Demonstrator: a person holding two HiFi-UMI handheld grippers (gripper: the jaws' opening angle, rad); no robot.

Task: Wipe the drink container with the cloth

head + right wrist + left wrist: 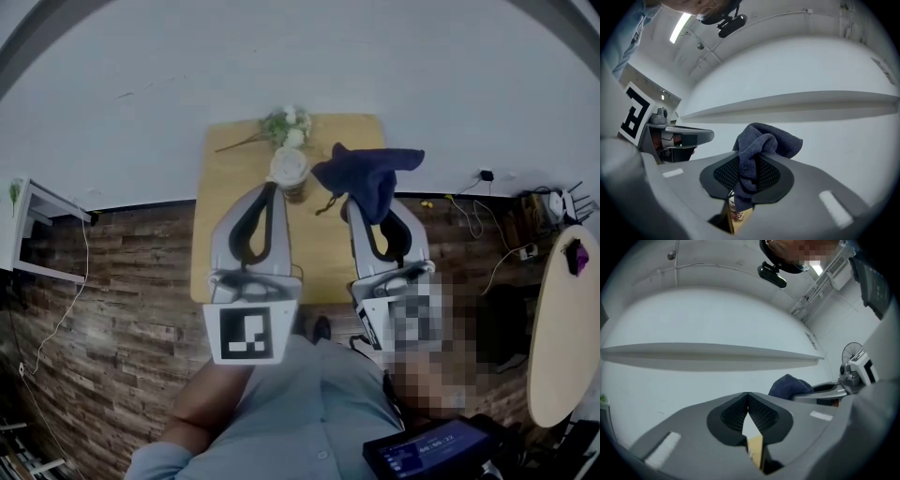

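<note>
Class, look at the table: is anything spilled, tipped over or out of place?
Nothing stands out. The cup looks upright on the table with no spill, the flowers lie at its far edge, and the right gripper holds the cloth.

A small light-wood table point(225, 178) stands against a white wall point(300, 56) on a dark wood-plank floor point(122, 309). At the table's 12 o'clock edge lies a sprig of white flowers point(286, 124) with green leaves, its stem pointing toward 9 o'clock. At 9 o'clock in the head view stands a white shelf unit point(33, 230), and a thin white cable point(77, 281) trails over the floor beside it. Near 2 o'clock a black plug point(487, 175) sits at the foot of the wall. At 3 o'clock a pale round tabletop point(562, 337) carries a small purple object point(576, 255). At 5 o'clock a dark device point(433, 457) shows a lit screen. In the left gripper view, a wire-guarded fan point(852, 352) stands at 3 o'clock.
</note>
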